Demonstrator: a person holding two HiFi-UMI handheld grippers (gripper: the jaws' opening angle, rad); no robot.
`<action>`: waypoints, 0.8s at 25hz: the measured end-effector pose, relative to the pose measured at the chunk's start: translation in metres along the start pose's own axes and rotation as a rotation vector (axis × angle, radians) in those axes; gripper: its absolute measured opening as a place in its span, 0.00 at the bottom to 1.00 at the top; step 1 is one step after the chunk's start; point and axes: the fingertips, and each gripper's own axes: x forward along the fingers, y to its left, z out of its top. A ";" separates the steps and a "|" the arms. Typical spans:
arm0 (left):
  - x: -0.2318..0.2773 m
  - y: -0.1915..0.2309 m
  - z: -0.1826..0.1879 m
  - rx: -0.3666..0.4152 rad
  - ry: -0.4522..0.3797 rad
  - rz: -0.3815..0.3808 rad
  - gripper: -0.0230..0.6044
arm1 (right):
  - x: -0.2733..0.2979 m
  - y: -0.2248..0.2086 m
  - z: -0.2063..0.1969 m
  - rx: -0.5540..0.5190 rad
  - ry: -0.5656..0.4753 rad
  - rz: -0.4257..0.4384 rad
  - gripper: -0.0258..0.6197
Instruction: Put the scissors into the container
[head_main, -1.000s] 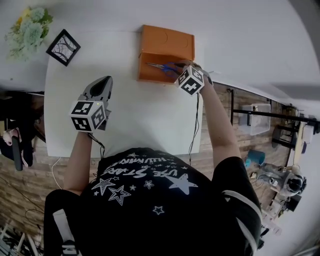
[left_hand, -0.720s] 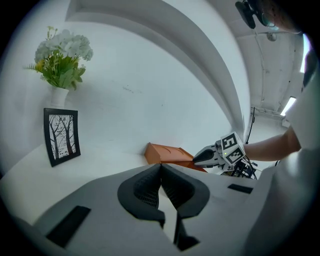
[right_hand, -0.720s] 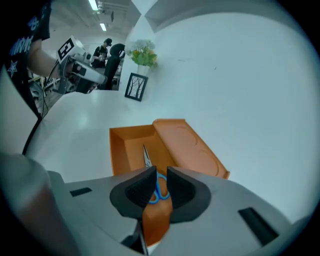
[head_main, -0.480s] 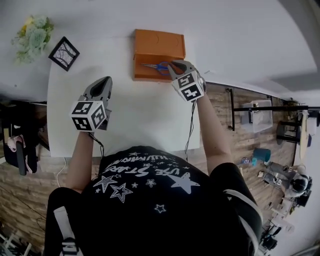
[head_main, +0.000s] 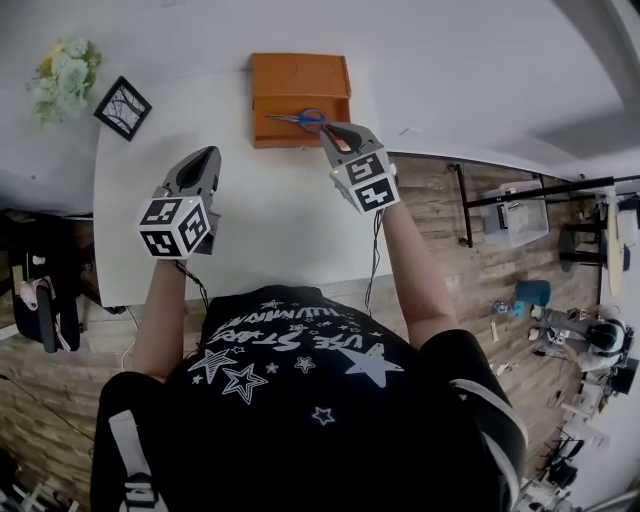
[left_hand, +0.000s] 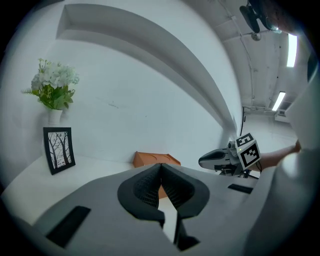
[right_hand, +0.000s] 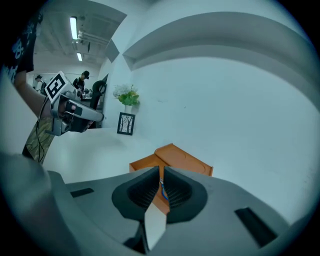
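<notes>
The blue-handled scissors (head_main: 300, 119) lie flat inside the open orange container (head_main: 300, 70) at the far edge of the white table (head_main: 270, 220). My right gripper (head_main: 328, 130) hovers just in front of the container's right front corner, empty, its jaws only a narrow slit apart; a bit of blue handle (right_hand: 161, 189) shows through that slit in the right gripper view. My left gripper (head_main: 207, 155) hangs over the table's left half, well clear of the container, shut with nothing in it. The left gripper view shows the container (left_hand: 150, 159) ahead and the right gripper (left_hand: 207, 160) beside it.
A black picture frame (head_main: 122, 107) and a small vase of flowers (head_main: 65, 75) stand at the table's far left corner. A white wall runs behind the container. The table's right edge drops to a wooden floor with a rack (head_main: 510, 215).
The right gripper held the scissors over the container one second ago; they now lie inside and the gripper has drawn back toward me. The left gripper has stayed put.
</notes>
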 end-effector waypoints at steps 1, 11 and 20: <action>-0.003 -0.006 0.000 0.004 -0.002 -0.004 0.07 | -0.006 0.003 0.000 0.004 -0.006 -0.006 0.13; -0.040 -0.061 -0.021 0.028 -0.004 -0.016 0.07 | -0.069 0.037 -0.027 0.098 -0.030 -0.058 0.12; -0.073 -0.105 -0.048 0.033 0.009 -0.015 0.07 | -0.124 0.057 -0.060 0.235 -0.059 -0.082 0.11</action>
